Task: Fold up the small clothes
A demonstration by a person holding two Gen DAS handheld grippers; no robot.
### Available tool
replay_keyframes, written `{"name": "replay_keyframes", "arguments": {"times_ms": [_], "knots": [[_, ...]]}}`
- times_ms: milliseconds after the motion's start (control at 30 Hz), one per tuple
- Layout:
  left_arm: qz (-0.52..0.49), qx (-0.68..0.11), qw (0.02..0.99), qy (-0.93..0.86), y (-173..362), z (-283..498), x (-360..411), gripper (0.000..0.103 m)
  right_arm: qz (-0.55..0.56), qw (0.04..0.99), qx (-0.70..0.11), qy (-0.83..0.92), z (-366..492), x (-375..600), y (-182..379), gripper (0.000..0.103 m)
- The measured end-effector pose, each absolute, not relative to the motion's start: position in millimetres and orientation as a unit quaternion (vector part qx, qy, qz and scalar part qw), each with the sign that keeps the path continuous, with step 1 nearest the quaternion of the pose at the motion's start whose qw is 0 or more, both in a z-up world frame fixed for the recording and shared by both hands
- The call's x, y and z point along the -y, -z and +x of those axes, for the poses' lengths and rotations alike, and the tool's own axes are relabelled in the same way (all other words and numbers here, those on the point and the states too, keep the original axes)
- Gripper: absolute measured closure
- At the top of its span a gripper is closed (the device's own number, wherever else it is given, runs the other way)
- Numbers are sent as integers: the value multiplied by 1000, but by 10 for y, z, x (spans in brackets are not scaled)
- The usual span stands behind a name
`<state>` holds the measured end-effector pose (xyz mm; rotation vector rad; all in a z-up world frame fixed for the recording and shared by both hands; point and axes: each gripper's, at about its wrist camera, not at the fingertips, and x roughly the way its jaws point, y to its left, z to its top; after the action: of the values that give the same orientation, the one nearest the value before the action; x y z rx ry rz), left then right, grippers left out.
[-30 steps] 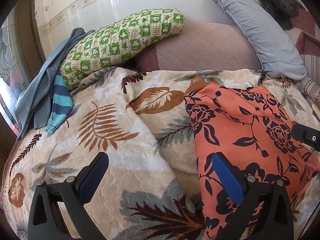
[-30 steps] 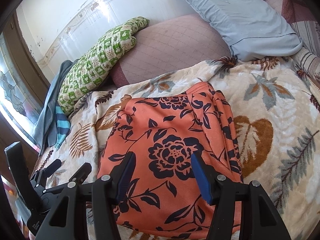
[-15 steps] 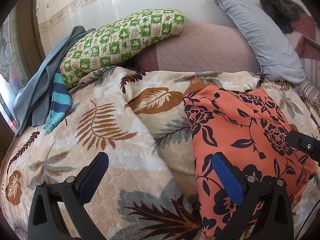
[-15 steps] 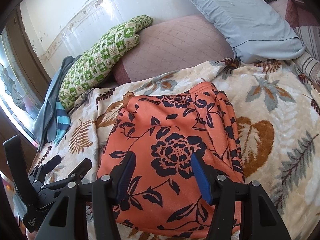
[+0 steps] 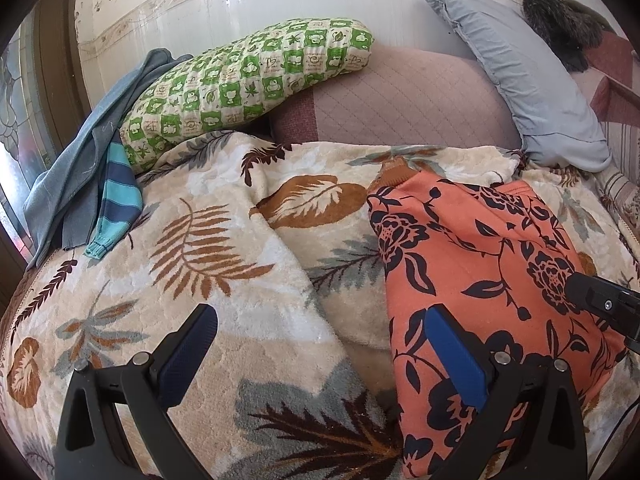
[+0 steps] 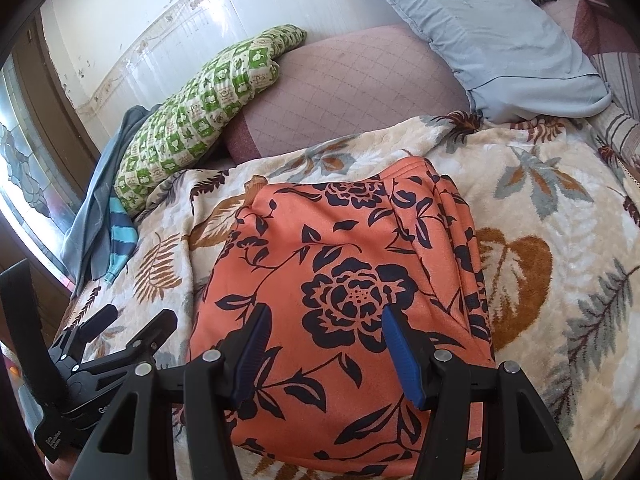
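Orange floral garment [image 6: 344, 280] flat on leaf-print blanket [image 5: 208, 264], long axis running away toward pillows. Right gripper [image 6: 324, 348] hovers right over its near end, jaws spread, nothing pinched. Left gripper [image 5: 320, 344] spread too, straddling garment's left edge. Right hand nearer, I'd say.

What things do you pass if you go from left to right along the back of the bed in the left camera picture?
Blue-grey garment → striped sleeve → green checked pillow → pink quilted cushion → light blue pillow → dark furry thing.
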<state>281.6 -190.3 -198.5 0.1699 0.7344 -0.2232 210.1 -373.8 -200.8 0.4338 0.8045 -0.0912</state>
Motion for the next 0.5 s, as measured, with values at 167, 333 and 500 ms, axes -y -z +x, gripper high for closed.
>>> {"name": "replay_keyframes", "arguments": {"times_ms": [167, 333, 500], "knots": [[77, -360, 924, 106, 1986, 2834, 1881, 0, 211, 896, -388, 45, 2103, 3746, 2011, 42], [77, -359, 924, 104, 1991, 2846, 1869, 0, 211, 896, -389, 46, 2105, 3751, 2014, 42], [77, -359, 924, 103, 1992, 2849, 1866, 0, 211, 896, -389, 46, 2104, 3752, 2015, 42]]}}
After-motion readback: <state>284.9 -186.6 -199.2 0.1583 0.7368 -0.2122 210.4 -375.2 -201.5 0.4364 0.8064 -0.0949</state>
